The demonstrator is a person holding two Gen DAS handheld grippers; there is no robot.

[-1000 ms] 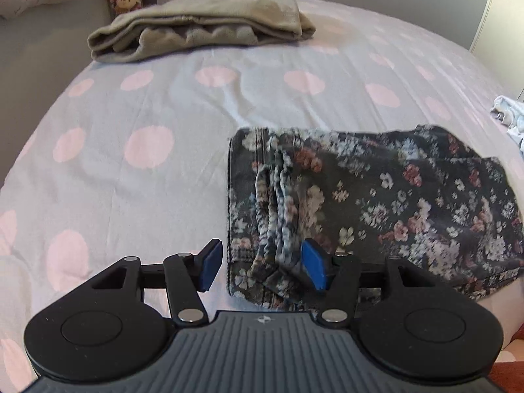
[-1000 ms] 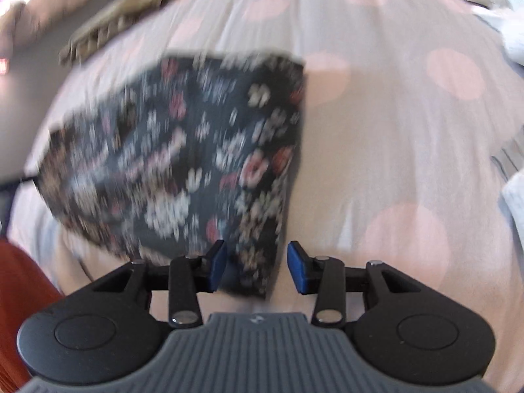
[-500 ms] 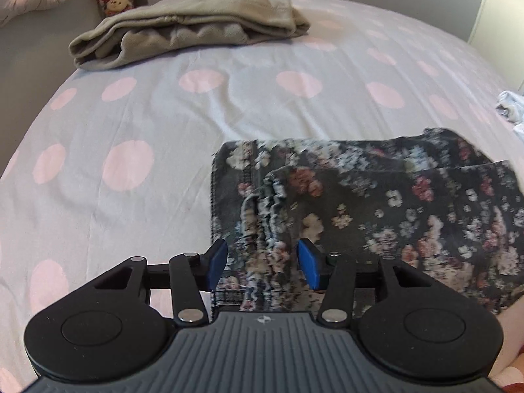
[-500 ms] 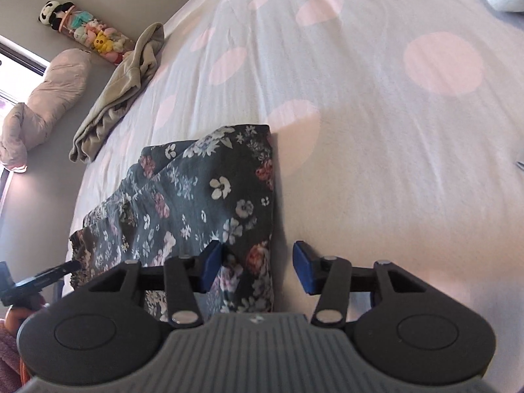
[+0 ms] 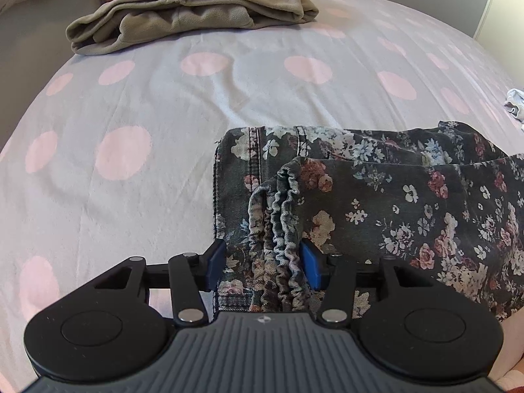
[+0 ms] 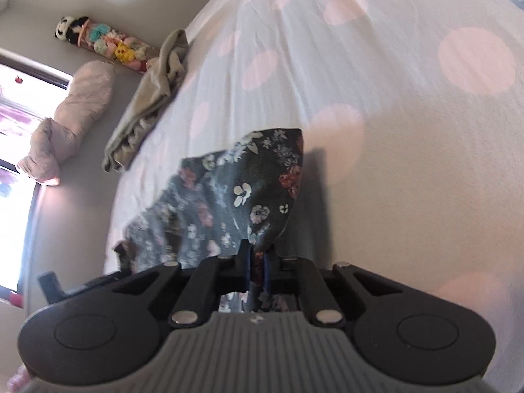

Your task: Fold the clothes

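Observation:
A dark floral garment [image 5: 393, 203] lies folded on the bed, its gathered elastic waistband toward me. My left gripper [image 5: 263, 267] is open, its blue pads [image 5: 216, 262] on either side of the waistband, not closed on it. In the right wrist view the same floral garment [image 6: 235, 196] hangs lifted off the sheet. My right gripper [image 6: 257, 270] is shut on its near edge.
A folded beige garment [image 5: 183, 16] lies at the far edge of the polka-dot bed sheet [image 5: 131, 104]; it also shows in the right wrist view [image 6: 147, 98]. Soft toys [image 6: 101, 41] and a pink pillow [image 6: 68, 114] line the wall. A pale cloth [image 5: 514, 101] lies far right.
My right gripper has closed on the floral garment's edge and raised it off the bed. My left gripper has moved forward so the waistband sits between its open pads.

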